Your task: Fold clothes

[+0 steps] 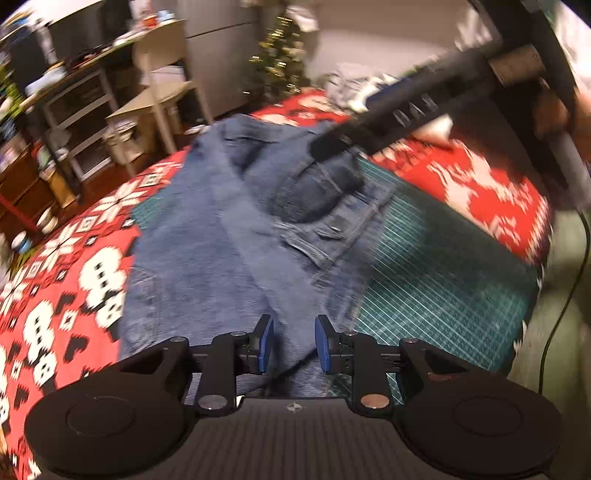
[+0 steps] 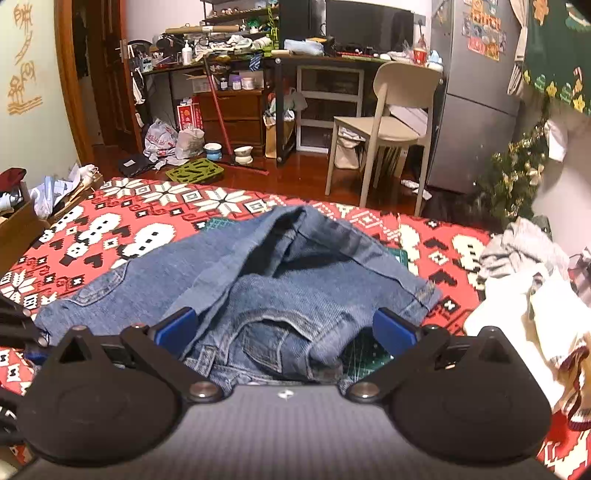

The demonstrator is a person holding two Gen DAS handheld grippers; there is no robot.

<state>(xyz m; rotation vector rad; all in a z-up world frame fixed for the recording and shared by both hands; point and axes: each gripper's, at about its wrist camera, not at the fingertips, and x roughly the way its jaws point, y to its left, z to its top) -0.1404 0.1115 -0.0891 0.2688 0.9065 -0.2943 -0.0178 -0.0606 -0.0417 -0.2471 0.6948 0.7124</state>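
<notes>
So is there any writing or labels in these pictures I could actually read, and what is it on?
None can be read.
Gold characters on the wall: stylised, illegible.
Stickers on the fridge: too small.
Red box on the floor: print too small.
Jeans: no readable label.

jeans (image 2: 258, 280) on blanket (image 2: 110, 229), chair (image 2: 388, 125) behind

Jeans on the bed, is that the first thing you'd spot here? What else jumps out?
Yes, the blue jeans lie rumpled in the middle of the red and white patterned blanket, partly over a green grid mat. The right tongs are spread wide over the waistband, while the left tongs hover open above a leg. A heap of pale clothes waits on the right edge.
</notes>
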